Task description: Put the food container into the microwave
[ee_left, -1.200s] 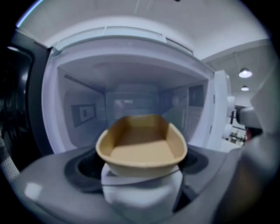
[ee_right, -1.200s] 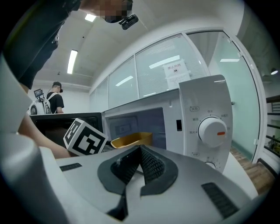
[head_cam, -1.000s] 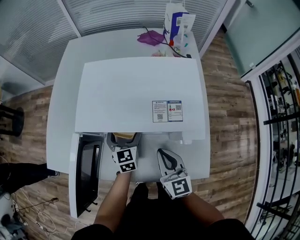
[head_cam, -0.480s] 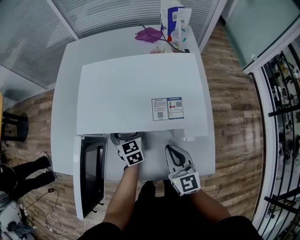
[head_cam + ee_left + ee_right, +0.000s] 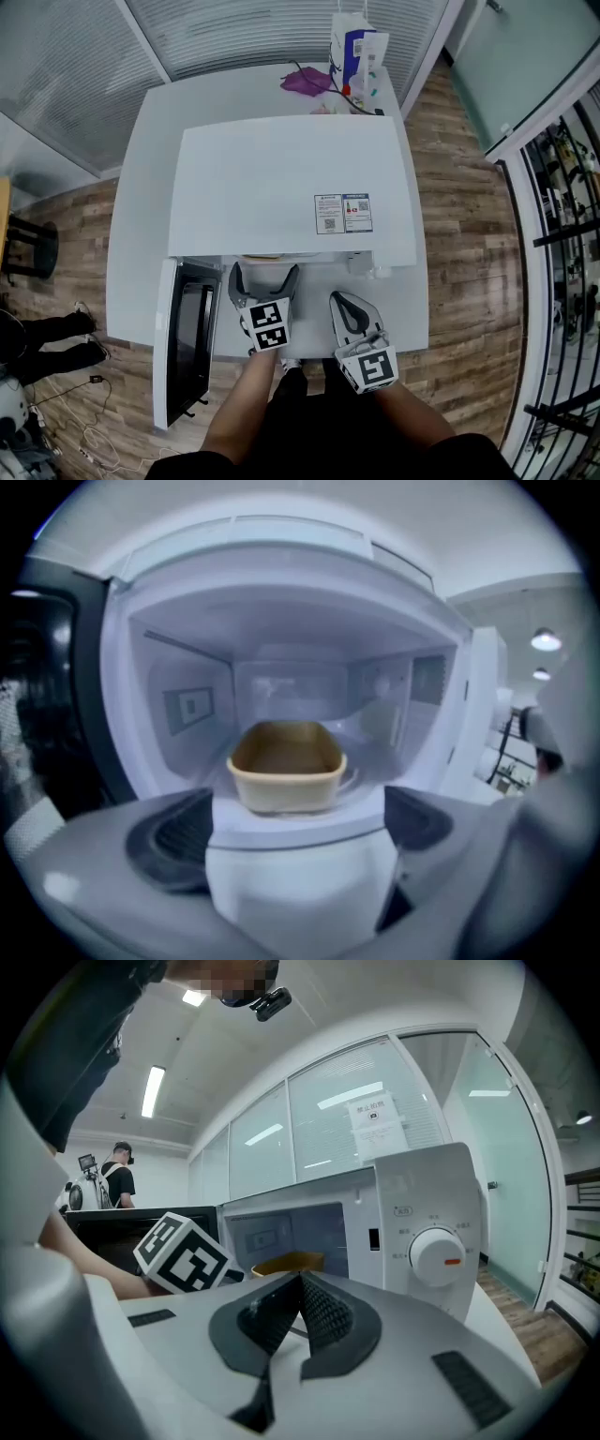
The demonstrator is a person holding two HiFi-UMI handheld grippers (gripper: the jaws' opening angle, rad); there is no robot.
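The table [image 5: 141, 206] carries a microwave [image 5: 281, 187], purple item [image 5: 306, 81] and carton [image 5: 353, 49].

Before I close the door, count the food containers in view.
1. The food container sits inside the microwave, ahead of the open jaws of the left gripper. Others may be hidden.

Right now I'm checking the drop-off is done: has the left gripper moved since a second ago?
Yes. The left gripper has backed out of the microwave toward the person; its open jaws now clear the front edge, container left inside.
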